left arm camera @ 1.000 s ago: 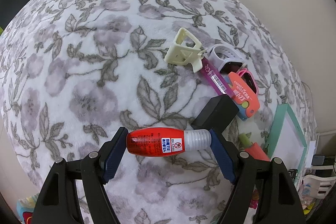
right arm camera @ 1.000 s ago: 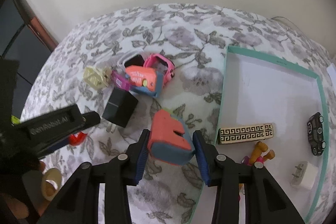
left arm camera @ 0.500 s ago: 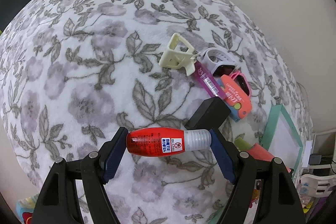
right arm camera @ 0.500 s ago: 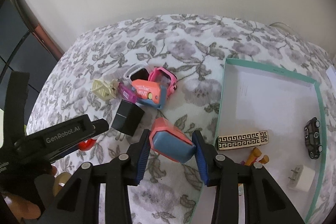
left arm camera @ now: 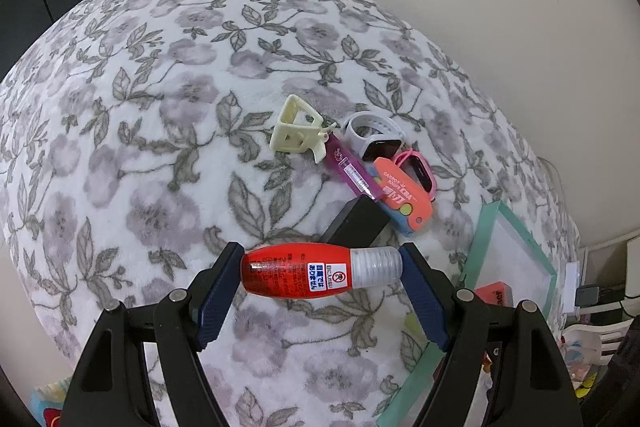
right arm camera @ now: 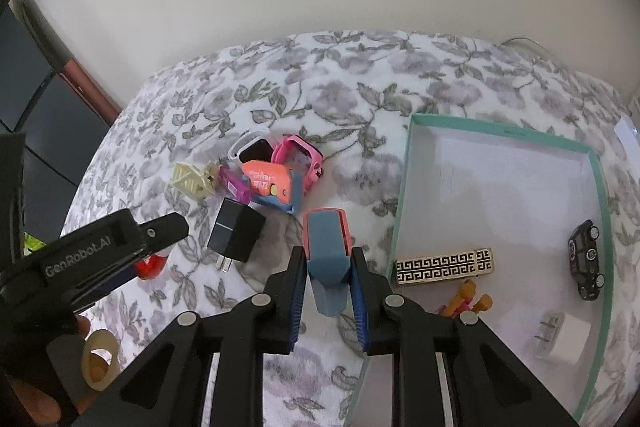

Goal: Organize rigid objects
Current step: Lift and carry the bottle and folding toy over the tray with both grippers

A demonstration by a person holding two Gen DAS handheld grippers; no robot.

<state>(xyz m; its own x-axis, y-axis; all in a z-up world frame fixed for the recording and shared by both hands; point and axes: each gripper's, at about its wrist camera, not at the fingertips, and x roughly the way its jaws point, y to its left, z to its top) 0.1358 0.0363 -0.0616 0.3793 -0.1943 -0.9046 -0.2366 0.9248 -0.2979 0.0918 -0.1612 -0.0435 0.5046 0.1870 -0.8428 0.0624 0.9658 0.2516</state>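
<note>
Left gripper pinched a red bottle endwise; right gripper clamped a coral-and-blue stapler left of the teal-rimmed tray.

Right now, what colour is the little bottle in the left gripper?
The bottle is red with a clear ribbed cap; the left wrist view shows it best.

My right gripper clamps a coral-and-blue block edge-on above the floral blanket, just left of the teal-rimmed box. Inside the box lie 4 things — a patterned bar, a black toy car, a white plug, orange pegs. A black charger and 2 watches lie to the left — beside my left gripper.
</note>
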